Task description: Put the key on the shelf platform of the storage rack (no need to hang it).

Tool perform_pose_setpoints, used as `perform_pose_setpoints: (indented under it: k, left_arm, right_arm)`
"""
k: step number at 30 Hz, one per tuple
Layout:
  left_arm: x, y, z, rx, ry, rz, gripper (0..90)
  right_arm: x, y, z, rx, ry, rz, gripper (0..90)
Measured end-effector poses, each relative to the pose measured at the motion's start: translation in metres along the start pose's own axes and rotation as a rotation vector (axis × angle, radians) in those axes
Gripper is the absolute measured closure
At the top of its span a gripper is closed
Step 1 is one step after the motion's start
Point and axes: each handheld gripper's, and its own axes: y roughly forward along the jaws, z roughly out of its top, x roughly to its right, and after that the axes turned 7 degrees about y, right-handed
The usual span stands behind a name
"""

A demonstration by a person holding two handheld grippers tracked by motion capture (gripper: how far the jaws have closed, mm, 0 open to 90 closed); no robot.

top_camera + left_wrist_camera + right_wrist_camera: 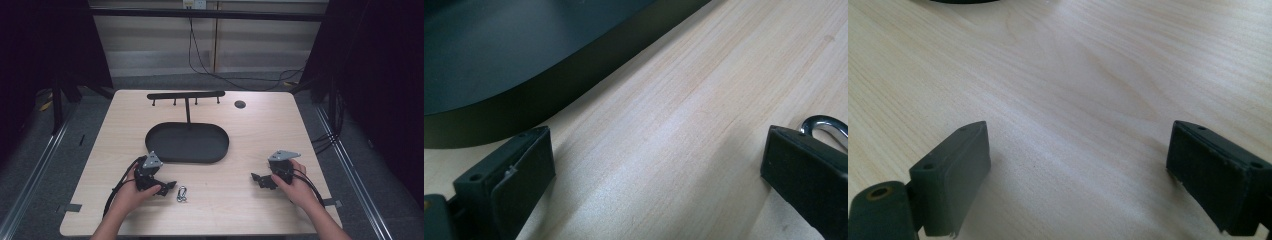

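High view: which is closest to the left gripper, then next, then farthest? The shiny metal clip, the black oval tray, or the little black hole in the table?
From the left gripper:
1. Metal clip, on the table just beside its jaws, toward the middle.
2. Black oval tray, just beyond the gripper.
3. Round black hole, at the far side of the table, toward the right.

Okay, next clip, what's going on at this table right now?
A person sits at a wooden table with a gripper in each hand. Both the left gripper and the right gripper rest low on the tabletop, jaws open and holding nothing. A small metal clip lies just beside the left gripper's jaws, apart from them. Behind sits a black oval tray with a T-shaped hook rack, nothing hung on it.
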Motion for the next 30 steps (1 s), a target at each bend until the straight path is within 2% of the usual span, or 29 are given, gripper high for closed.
perform_pose_setpoints:
  k: [7,10,11,15,17,19,21,23,26,28,29,30]
  left_arm:
    - [0.000,-0.003,0.001,-0.016,0.004,-0.009,3.2]
    - [-0.002,-0.008,0.001,-0.020,0.009,-0.015,14.0]
    - [-0.003,-0.010,0.000,-0.032,0.015,-0.013,16.6]
    - [-0.004,-0.016,0.004,-0.107,0.031,-0.031,16.3]
    - [-0.003,-0.018,0.006,-0.133,0.040,-0.017,16.4]
    - [-0.004,-0.019,0.008,-0.178,0.037,-0.045,16.8]
    - [-0.002,-0.021,0.012,-0.216,0.059,-0.041,17.0]
    - [-0.001,-0.022,0.014,-0.232,0.062,-0.050,17.3]
    - [0.003,-0.025,0.020,-0.283,0.079,-0.070,17.7]
    - [0.006,-0.026,0.022,-0.286,0.081,-0.087,17.8]
    - [0.007,-0.027,0.024,-0.306,0.095,-0.098,17.9]
    - [0.009,-0.027,0.025,-0.329,0.092,-0.108,18.1]
  right_arm:
    - [0.000,0.000,0.000,0.000,0.002,0.000,9.8]
    - [0.000,0.000,0.000,0.000,0.002,0.000,9.9]
    - [0.000,0.000,0.000,0.000,0.001,0.000,9.8]
    - [0.000,0.000,0.000,0.001,0.001,-0.001,9.9]
    - [0.000,0.000,0.000,0.001,0.000,-0.001,9.8]
    - [0.000,0.000,0.000,0.001,0.000,-0.001,9.8]
    - [0.000,0.000,0.000,0.001,0.000,-0.001,9.8]
    - [0.000,0.000,0.000,0.000,0.001,-0.001,9.9]
    - [0.000,0.000,0.000,0.001,0.002,-0.001,9.8]
    - [0.000,0.000,0.000,0.000,0.001,-0.001,9.8]
    - [0.000,0.000,0.000,0.001,0.000,-0.001,9.9]
    - [0.000,0.000,0.000,0.001,0.001,-0.001,9.8]
